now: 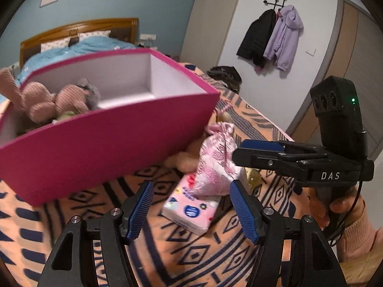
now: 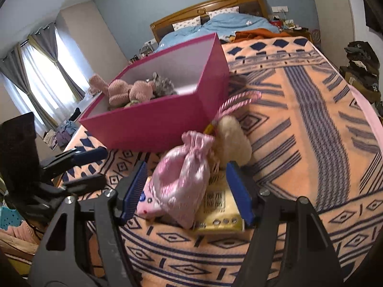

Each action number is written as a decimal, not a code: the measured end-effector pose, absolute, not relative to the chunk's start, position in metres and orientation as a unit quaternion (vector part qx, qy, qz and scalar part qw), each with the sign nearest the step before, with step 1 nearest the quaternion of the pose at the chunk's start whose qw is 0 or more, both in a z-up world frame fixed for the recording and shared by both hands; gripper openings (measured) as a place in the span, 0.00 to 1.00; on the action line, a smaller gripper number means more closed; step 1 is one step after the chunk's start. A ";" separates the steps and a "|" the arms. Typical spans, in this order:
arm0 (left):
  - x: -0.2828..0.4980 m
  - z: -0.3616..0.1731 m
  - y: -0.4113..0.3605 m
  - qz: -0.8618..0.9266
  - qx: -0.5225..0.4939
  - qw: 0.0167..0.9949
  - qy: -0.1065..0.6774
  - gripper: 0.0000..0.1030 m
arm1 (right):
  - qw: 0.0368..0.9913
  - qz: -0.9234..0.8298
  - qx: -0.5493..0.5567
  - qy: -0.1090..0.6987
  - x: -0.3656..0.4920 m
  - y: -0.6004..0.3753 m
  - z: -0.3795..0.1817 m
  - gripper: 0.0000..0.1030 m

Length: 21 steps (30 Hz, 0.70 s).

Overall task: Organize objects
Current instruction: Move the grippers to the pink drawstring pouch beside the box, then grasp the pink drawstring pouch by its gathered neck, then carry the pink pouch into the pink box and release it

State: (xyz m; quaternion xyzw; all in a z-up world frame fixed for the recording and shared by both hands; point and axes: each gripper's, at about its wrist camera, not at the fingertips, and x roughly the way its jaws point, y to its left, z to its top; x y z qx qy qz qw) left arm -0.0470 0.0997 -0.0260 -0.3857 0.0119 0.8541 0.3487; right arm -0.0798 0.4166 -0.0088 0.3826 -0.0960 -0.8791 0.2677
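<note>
A: On your left, what sits on the bed (image 2: pixel 311 124)?

B: You have the pink box (image 1: pixel 95 148), with a plush toy (image 1: pixel 59 100) lying inside at its left end.

A: And your left tool (image 1: pixel 191 205)?

B: Spread wide, holding nothing, hovering over the tissue pack (image 1: pixel 191 210).

A: Further right?

B: The satin pouch (image 2: pixel 184 179) lies across that pack and a yellow pack (image 2: pixel 220 212). Your right tool (image 2: pixel 189 191) is spread around the pouch, not pinching it. A cream plush (image 2: pixel 233 138) lies just behind.
</note>
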 end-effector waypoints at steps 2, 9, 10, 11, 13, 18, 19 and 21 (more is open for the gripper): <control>-0.050 -0.030 0.105 0.852 -0.392 0.346 0.014 0.62 | 0.271 -0.877 0.385 -0.098 -0.080 0.415 -0.013 0.62; -0.056 -0.042 0.118 0.835 -0.418 0.358 0.013 0.38 | 0.268 -0.874 0.394 -0.099 -0.083 0.411 -0.023 0.44; -0.057 -0.043 0.119 0.832 -0.421 0.361 0.011 0.37 | 0.269 -0.874 0.393 -0.100 -0.083 0.411 -0.024 0.41; -0.057 -0.044 0.121 0.828 -0.423 0.368 0.008 0.34 | 0.270 -0.873 0.393 -0.100 -0.082 0.411 -0.024 0.35; -0.056 -0.045 0.122 0.826 -0.424 0.372 0.005 0.33 | 0.267 -0.876 0.390 -0.096 -0.081 0.411 -0.024 0.31; -0.053 -0.041 0.123 0.818 -0.421 0.392 -0.002 0.31 | 0.271 -0.881 0.375 -0.094 -0.075 0.413 -0.019 0.24; -0.051 -0.041 0.122 0.817 -0.419 0.395 -0.003 0.31 | 0.274 -0.883 0.371 -0.091 -0.073 0.413 -0.017 0.23; -0.048 -0.038 0.121 0.817 -0.413 0.401 -0.004 0.31 | 0.277 -0.886 0.363 -0.084 -0.069 0.411 -0.013 0.22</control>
